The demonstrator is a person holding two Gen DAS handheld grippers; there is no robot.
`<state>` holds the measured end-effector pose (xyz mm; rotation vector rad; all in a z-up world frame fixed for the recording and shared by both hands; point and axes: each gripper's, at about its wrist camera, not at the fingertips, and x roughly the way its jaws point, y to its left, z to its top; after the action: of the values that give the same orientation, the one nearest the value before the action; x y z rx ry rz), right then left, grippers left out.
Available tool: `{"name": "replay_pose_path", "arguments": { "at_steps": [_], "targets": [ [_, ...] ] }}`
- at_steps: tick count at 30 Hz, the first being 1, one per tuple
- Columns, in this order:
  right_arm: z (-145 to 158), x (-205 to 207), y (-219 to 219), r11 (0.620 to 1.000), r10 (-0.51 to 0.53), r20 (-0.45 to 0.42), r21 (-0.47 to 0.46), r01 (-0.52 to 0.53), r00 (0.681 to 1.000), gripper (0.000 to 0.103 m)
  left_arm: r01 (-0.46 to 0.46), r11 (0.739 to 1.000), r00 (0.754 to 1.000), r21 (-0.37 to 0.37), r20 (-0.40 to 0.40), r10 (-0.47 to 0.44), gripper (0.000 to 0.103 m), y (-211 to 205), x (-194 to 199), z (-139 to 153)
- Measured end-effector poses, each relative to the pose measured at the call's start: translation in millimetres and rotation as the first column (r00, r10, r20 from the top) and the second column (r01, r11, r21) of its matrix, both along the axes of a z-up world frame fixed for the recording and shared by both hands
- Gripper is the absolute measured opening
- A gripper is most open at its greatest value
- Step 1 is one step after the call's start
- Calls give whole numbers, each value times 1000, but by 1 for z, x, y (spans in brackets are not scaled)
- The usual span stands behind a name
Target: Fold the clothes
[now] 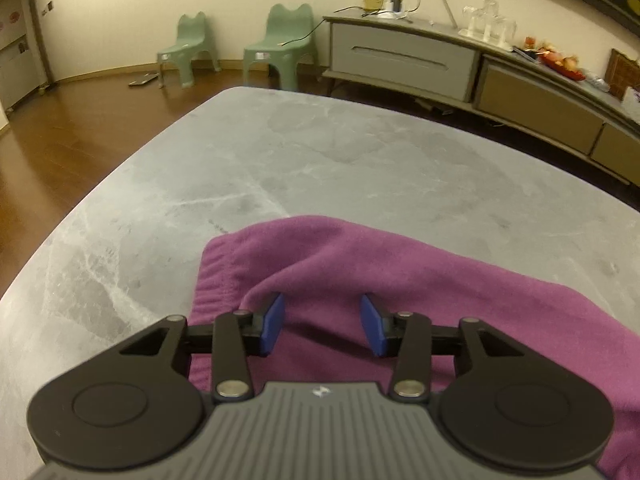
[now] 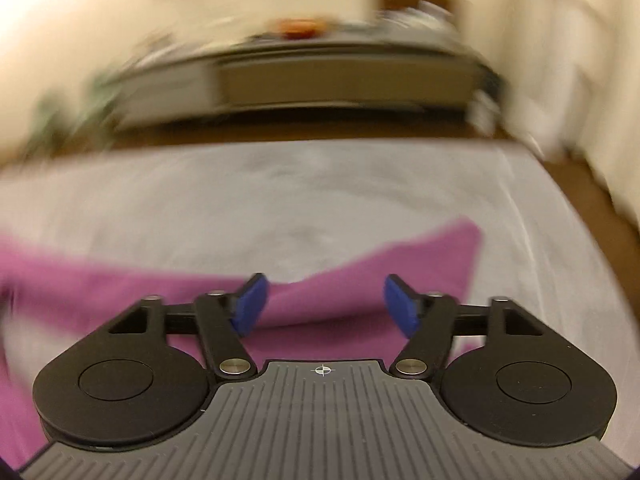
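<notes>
A purple fleece garment (image 1: 360, 264) lies on the grey marble table (image 1: 248, 160), its gathered elastic band (image 1: 208, 280) at the left edge. My left gripper (image 1: 323, 312) hovers over the garment just behind a raised fold, open, its blue pads (image 1: 274, 324) apart with cloth below them. In the blurred right wrist view the same purple garment (image 2: 400, 268) spreads across the table (image 2: 320, 192), one corner reaching far right. My right gripper (image 2: 324, 300) is open above it, with nothing pinched between its pads.
Two green plastic chairs (image 1: 276, 44) stand on the wooden floor (image 1: 60, 132) beyond the table's far edge. A long grey sideboard (image 1: 404, 60) with glassware and clutter runs along the wall at the right. The right wrist view is motion-blurred.
</notes>
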<state>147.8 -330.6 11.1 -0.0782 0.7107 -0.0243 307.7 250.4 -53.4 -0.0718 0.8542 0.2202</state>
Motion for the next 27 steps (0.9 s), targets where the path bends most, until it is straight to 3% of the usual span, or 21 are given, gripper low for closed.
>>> {"name": "replay_pose_path", "arguments": {
  "at_steps": [2, 4, 7, 9, 10, 11, 12, 13, 14, 16, 18, 20, 22, 23, 25, 27],
  "targets": [
    [0, -4, 12, 983, 150, -19, -102, -151, 988, 88, 79, 997, 997, 24, 19, -79, 50, -3, 1, 1],
    [-5, 0, 19, 948, 256, -71, -180, -264, 964, 89, 179, 982, 983, 65, 12, -181, 59, -11, 2, 0],
    [-21, 19, 18, 900, 316, -187, -250, -356, 930, 89, 279, 951, 960, 137, -14, -280, 61, -23, 3, -6],
    [-32, 33, 18, 861, 347, -266, -290, -418, 899, 83, 313, 938, 949, 152, -25, -313, 53, -29, 6, -11],
    [-37, 39, 18, 839, 360, -305, -307, -449, 882, 62, 303, 940, 953, 158, -24, -303, 35, -29, 9, -12],
    [-43, 46, 18, 816, 371, -344, -322, -480, 862, 47, 289, 943, 957, 164, -22, -290, 8, -29, 13, -13],
    [-38, 59, 11, 847, 366, -353, -258, -466, 861, 10, 240, 956, 971, 169, -17, -240, 3, -25, 17, -12],
    [-32, 71, 3, 883, 345, -319, -210, -421, 883, 2, 155, 975, 987, 160, 14, -159, 3, -18, 21, -8],
    [-25, 81, -6, 913, 317, -276, -171, -370, 907, 2, 65, 987, 996, 146, 47, -73, 4, -10, 25, -4],
    [-16, 102, -20, 971, 192, -177, -109, -213, 965, 2, -94, 996, 993, 12, 79, 93, 6, 13, 28, 0],
    [-19, 115, -23, 992, 22, -110, -119, -35, 994, 20, -157, 985, 983, -69, 83, 162, 14, 28, 24, 0],
    [-26, 115, -19, 985, -99, -86, -148, 86, 991, 48, -158, 986, 983, -54, 82, 162, 18, 31, 19, 1],
    [-25, 95, -16, 985, -130, -45, -119, 124, 991, 54, -124, 992, 988, -24, 88, 126, 27, 31, 14, 7],
    [-24, 84, -15, 985, -141, -23, -101, 138, 990, 61, -104, 995, 990, -7, 94, 105, 33, 30, 11, 10],
    [-23, 63, -16, 984, -162, 10, -66, 163, 987, 74, -50, 999, 994, 20, 99, 48, 34, 24, 6, 14],
    [-25, 49, -19, 983, -180, 14, -45, 180, 984, 77, 22, 999, 994, 46, 103, -26, 35, 13, -1, 18]
  ]
}}
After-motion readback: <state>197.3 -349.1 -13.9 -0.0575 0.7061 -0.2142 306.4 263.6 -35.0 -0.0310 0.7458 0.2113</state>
